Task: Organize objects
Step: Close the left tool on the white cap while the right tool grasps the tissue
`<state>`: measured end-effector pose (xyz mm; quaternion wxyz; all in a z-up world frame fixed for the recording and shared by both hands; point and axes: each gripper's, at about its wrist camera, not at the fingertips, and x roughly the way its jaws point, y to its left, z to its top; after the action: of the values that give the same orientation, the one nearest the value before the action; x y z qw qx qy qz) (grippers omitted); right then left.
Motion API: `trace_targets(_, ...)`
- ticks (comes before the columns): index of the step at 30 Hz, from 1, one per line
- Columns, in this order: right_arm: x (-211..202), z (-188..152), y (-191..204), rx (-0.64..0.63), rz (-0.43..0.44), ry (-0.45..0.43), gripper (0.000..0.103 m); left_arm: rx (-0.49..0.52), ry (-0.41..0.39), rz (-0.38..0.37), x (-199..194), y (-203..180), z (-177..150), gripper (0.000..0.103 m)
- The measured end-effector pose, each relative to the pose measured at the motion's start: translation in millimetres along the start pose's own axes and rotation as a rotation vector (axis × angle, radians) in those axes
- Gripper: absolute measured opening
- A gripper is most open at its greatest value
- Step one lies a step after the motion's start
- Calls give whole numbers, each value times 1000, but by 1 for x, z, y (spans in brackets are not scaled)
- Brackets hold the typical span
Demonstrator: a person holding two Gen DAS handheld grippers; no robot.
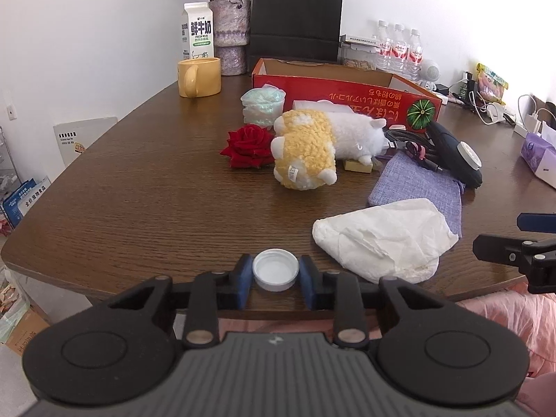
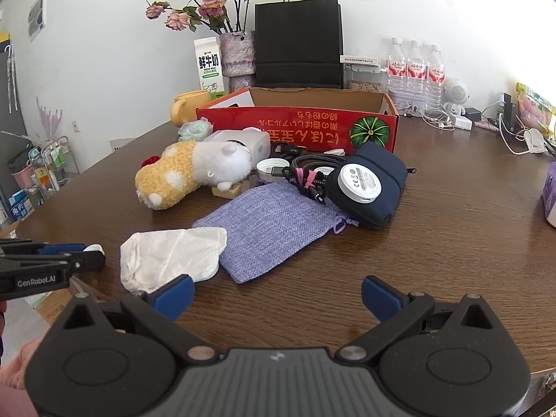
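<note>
Now the left hand-held gripper [image 1: 275, 275] pinches a white bottle cap [image 1: 275, 274]; the right hand-held gripper [image 2: 278, 295] gapes wide, empty.

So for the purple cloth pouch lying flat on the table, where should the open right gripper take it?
Probably the near corner of the pouch, coming in low from the right gripper's side. It lies flat and limp, and that corner is bare; the tissue covers its left edge, and the case crowds the drawstring end.

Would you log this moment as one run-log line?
left gripper: shut on white cap | right gripper: open, empty | red box: open
</note>
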<state>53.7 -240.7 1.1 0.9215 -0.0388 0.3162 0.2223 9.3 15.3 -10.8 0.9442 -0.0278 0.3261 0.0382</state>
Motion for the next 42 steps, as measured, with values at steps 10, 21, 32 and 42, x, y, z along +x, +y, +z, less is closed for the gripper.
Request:
trace_targets(10, 5, 3, 8, -24, 20, -2, 103, -9, -20, 1, -1, 3, 2, 29)
trace_targets(21, 17, 17, 32, -95, 87, -2, 103, -32, -50, 21, -7, 13, 4, 29)
trace_targets(32, 41, 28, 66, -178, 159, 53, 103, -66, -58, 53, -6, 31, 4, 29)
trace_targets(42, 64, 25, 83, -214, 156, 119, 103, -83, -52, 48, -4, 36, 2, 29)
